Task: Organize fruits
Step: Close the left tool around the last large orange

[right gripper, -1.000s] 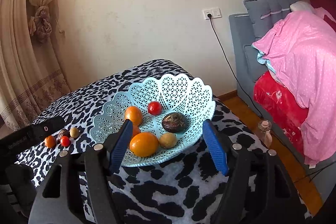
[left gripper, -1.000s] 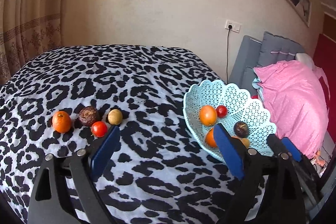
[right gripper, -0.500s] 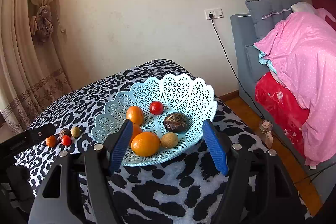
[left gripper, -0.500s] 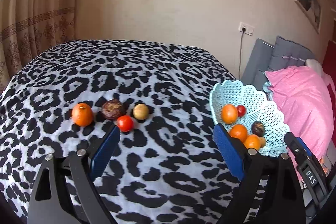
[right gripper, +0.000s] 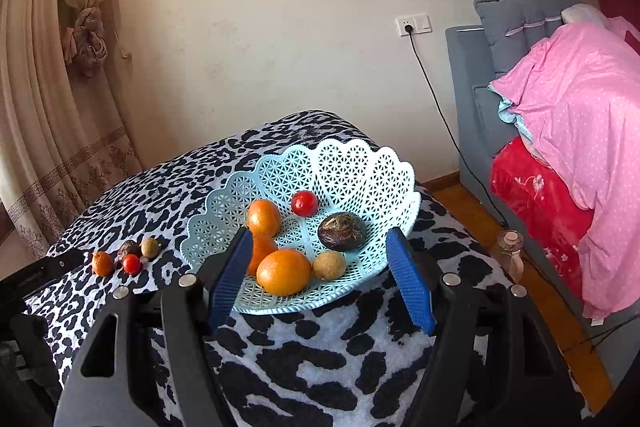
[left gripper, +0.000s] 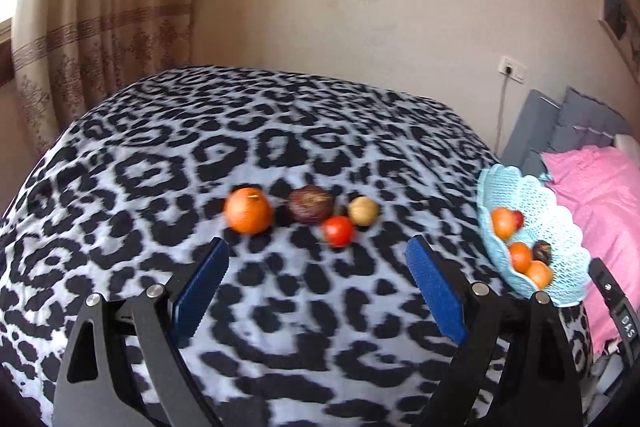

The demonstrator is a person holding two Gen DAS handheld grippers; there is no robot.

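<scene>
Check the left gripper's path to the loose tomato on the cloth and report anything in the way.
Nothing visible blocks it. The left gripper is open, with only bare leopard cloth between its fingers and the tomato. The tomato is the nearest of the four loose fruits; the dark fruit and tan fruit sit just behind it, the orange to its left.

Taking the light blue basket (right gripper: 352, 163) as landmark: leopard-print cloth lies bare between it and the row of four loose fruits to its left, the orange (left gripper: 248, 211), dark passion fruit (left gripper: 311, 205), tomato (left gripper: 338, 231) and small tan fruit (left gripper: 363, 211). The passion fruit, tomato and tan fruit crowd together; the orange sits slightly apart. Inside the basket, six fruits fill the floor; its raised back wall blocks the far side. Right of the basket stands a bottle (right gripper: 509, 251), beside a grey sofa (right gripper: 476, 115).
</scene>
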